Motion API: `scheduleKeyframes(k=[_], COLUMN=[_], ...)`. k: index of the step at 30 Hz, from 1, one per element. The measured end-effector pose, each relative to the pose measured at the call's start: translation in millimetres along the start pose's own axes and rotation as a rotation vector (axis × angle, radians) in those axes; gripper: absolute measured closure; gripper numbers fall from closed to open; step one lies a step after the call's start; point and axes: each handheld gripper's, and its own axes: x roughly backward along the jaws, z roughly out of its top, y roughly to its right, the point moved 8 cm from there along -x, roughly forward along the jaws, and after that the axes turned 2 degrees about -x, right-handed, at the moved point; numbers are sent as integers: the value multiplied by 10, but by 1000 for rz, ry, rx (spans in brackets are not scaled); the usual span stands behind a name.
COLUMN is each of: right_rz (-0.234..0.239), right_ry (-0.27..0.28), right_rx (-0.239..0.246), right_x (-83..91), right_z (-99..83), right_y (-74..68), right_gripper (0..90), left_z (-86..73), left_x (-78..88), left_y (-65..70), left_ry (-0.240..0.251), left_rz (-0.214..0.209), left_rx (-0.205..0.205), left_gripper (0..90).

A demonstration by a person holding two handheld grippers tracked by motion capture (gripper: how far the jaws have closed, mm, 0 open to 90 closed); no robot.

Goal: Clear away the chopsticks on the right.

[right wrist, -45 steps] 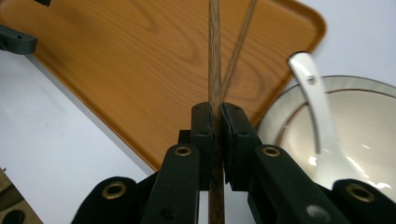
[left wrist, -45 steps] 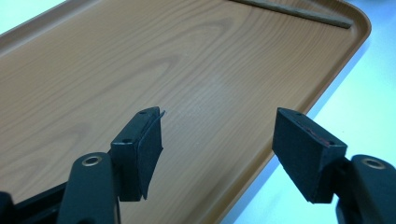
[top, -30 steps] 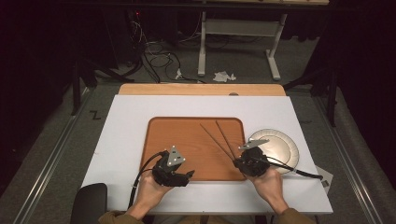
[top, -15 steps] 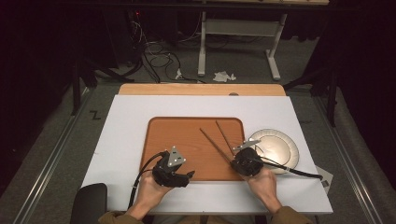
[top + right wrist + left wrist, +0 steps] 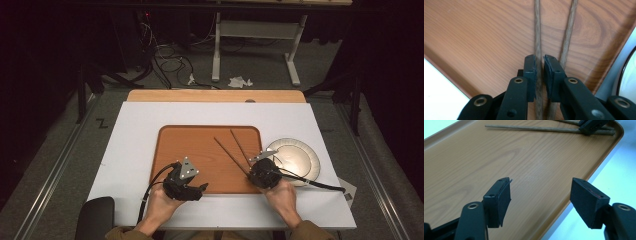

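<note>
Holding two chopsticks (image 5: 235, 150), wooden tray (image 5: 190, 145)

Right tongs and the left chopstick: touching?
Cannot tell. In the right gripper view the right tongs straddle the left chopstick; thin slivers beside it may be gaps or shadow.

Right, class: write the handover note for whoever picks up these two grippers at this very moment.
Left gripper: open, empty, low over the near part of the wooden tray.
Right gripper: jaws have just been opening; the left chopstick lies between the pads, which seem no longer to squeeze it.
Things: the second chopstick lies beside it on the tray, closing towards it at the gripper's end. The plate sits on the table right of the tray.
Done: both chopsticks are on the tray.
Left: probably draw the right gripper back, or regrip if the pair needs straightening.
</note>
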Motion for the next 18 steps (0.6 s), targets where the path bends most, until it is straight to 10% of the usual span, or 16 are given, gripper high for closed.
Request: scheduleKeyframes(k=[9, 18], right_rz=[45, 83], right_ry=[77, 42], right_rx=[26, 70], right_x=[73, -24], right_z=[77, 45], right_y=[-66, -148], right_gripper=[861, 873], left_z=[-9, -16], left_x=[2, 3], left_y=[-4, -6], left_ry=[-3, -4], left_rz=[5, 7], left_rx=[1, 2], left_gripper=[329, 329])
